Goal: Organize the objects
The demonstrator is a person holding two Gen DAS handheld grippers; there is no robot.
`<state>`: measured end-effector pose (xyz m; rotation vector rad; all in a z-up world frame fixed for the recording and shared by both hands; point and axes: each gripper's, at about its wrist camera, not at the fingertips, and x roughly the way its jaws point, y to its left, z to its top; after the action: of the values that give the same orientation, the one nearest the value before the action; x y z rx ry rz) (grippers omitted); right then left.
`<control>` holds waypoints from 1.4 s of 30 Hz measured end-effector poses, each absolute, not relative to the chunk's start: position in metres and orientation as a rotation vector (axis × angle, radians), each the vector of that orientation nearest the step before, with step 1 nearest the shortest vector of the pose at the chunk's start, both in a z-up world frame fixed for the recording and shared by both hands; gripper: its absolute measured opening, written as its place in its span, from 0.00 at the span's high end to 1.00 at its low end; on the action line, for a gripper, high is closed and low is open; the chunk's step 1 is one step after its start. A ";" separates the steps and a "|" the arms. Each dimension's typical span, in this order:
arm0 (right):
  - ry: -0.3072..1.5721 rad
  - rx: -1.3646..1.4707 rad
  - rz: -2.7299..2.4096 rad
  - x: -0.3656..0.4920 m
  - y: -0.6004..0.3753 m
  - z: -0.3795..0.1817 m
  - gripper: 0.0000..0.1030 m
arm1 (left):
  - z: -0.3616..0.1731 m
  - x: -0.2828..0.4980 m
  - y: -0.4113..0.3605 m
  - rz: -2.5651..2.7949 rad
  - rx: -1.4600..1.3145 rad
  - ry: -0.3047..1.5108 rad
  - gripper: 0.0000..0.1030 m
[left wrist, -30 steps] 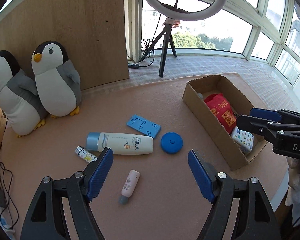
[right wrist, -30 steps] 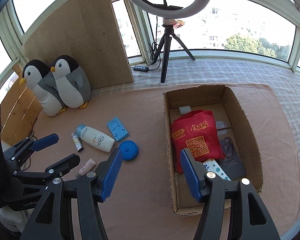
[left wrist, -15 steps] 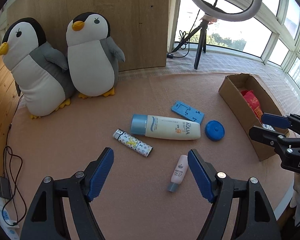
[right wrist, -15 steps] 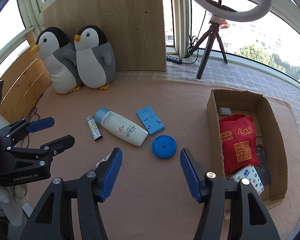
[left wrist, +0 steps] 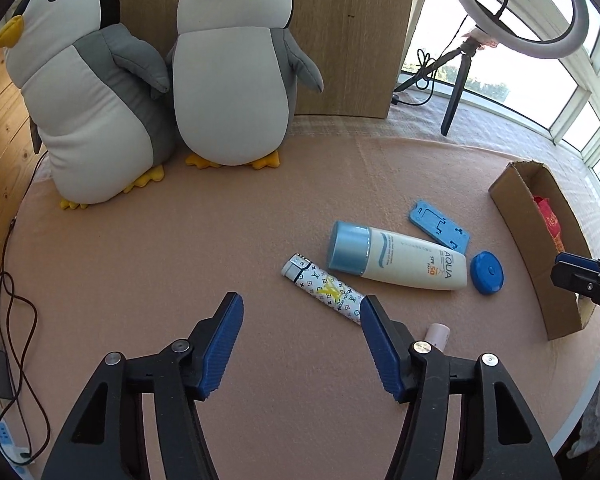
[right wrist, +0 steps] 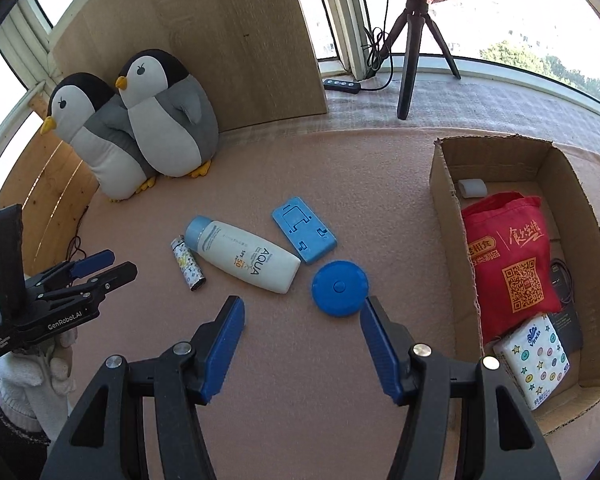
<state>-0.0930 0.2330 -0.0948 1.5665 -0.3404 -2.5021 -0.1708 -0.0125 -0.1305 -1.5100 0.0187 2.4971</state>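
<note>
We note the counter (right wrist: 380, 168), pink felt. Two plush penguins (right wrist: 168, 120) stand at its far left corner. A cardboard box (right wrist: 444, 184) along the right edge holds a red bag (right wrist: 508, 256) with a QR code and a "Vinda" tissue pack (right wrist: 534, 360). Mid-counter lies a white bottle (right wrist: 248, 260) reading "AQUA SPF 50", touching a monogram-print tube (right wrist: 188, 266); just beside it, a blue phone stand (right wrist: 304, 234) and blue round disc (right wrist: 340, 288). Left claw (left wrist: 300, 344) and right claw (right wrist: 302, 348) both gape, empty.
</note>
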 end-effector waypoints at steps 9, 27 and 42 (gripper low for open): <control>-0.429 1.608 -2.461 -0.116 0.241 -0.104 0.48 | -0.145 -0.210 0.005 2.456 -1.536 -0.025 0.44; -0.384 1.633 -2.446 -0.116 0.235 -0.107 0.56 | -0.184 -0.263 0.108 2.286 -1.574 0.150 0.52; -0.386 1.612 -2.432 -0.085 0.238 -0.103 0.55 | -0.198 -0.189 0.136 2.189 -1.506 0.187 0.59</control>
<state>-0.0850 0.2382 -0.1029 1.6117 -0.3859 -2.4322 -0.1892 0.1357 -0.1978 -1.5057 0.1871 2.1888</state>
